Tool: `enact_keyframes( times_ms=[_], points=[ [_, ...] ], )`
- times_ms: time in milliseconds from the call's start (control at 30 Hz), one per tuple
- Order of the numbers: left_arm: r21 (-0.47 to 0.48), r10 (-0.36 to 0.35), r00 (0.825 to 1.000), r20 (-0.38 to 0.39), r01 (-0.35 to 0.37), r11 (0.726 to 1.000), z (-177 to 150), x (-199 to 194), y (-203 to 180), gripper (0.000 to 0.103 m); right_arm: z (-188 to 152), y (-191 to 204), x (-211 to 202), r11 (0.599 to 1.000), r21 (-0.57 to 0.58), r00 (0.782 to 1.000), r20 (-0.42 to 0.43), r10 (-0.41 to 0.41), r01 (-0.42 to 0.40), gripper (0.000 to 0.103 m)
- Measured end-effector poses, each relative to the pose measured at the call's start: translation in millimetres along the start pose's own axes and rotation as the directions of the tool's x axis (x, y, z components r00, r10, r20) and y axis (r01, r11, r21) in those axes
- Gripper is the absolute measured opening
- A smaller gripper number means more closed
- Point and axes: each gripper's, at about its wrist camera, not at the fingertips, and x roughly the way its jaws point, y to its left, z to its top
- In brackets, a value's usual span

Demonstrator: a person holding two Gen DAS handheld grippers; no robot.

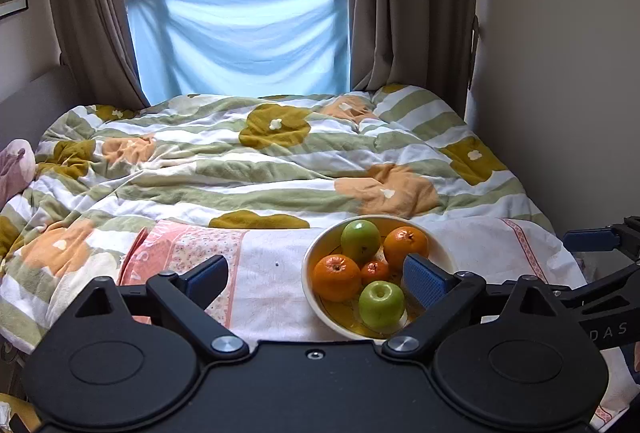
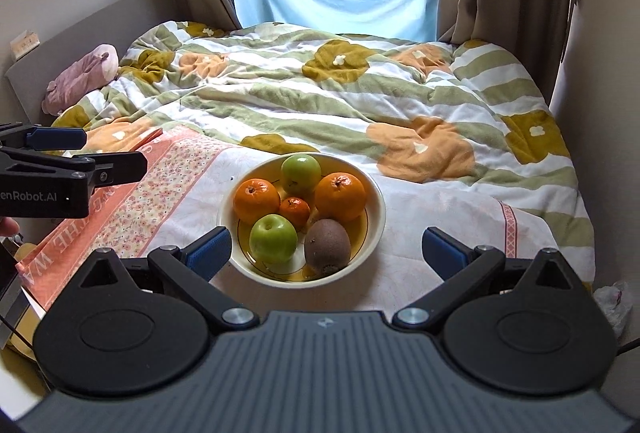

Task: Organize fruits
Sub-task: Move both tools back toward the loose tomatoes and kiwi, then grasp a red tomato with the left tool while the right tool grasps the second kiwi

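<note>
Bowl [image 2: 372, 209] of fruit on bed [image 2: 400, 105], near edge. Left gripper [image 1: 316, 279], right gripper [image 2: 327, 253] both spread, empty. Kiwi [image 2: 327, 241] likely soft, light: pinch across middle, gently.

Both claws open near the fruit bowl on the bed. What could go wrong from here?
1. The bowl sits on soft bedding; pressing on its rim may tip it.
2. The kiwi and near green apple are packed close, so a claw finger could nudge a neighbour out.
3. The left claw and right claw may collide.
</note>
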Motion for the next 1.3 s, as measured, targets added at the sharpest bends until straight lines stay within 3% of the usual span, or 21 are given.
enact_keyframes(
  times_ms=[200,400,667,867,1167,1233,1300],
  points=[
    [-0.023,0.049,0.999,-0.024,-0.049,0.999,-30.3,-22.3,5.5,0.097,-26.7,8.8,-12.1,1.0,-0.003,1.0,-0.012,0.009,-0.009,0.103],
    [-0.018,0.053,0.995,-0.084,-0.055,0.998,-66.4,-26.9,12.9,0.097,-55.8,16.2,-7.4,0.999,0.053,0.998,-0.059,0.0,0.003,0.103],
    [0.037,-0.021,0.985,-0.169,0.027,0.999,-107.6,3.8,23.7,0.093,-90.1,33.3,23.9,0.992,0.103,0.991,-0.12,-0.061,0.074,0.103],
    [0.102,-0.109,0.962,-0.249,0.138,0.985,-134.6,42.9,31.0,0.077,-112.3,53.7,46.4,0.98,0.103,0.98,-0.119,-0.16,0.172,0.103],
    [0.171,-0.15,0.942,-0.299,0.208,0.963,-152.0,72.8,37.3,0.063,-123.7,63.6,68.1,0.963,0.141,0.964,-0.165,-0.207,0.231,0.103],
    [0.177,-0.159,0.937,-0.311,0.221,0.959,-153.6,76.6,38.2,0.048,-123.8,64.3,70.8,0.959,0.149,0.961,-0.171,-0.216,0.241,0.103],
    [0.184,-0.171,0.936,-0.308,0.235,0.954,-154.1,77.4,39.1,0.042,-123.5,64.8,73.3,0.956,0.152,0.959,-0.176,-0.223,0.25,0.103]
  ],
)
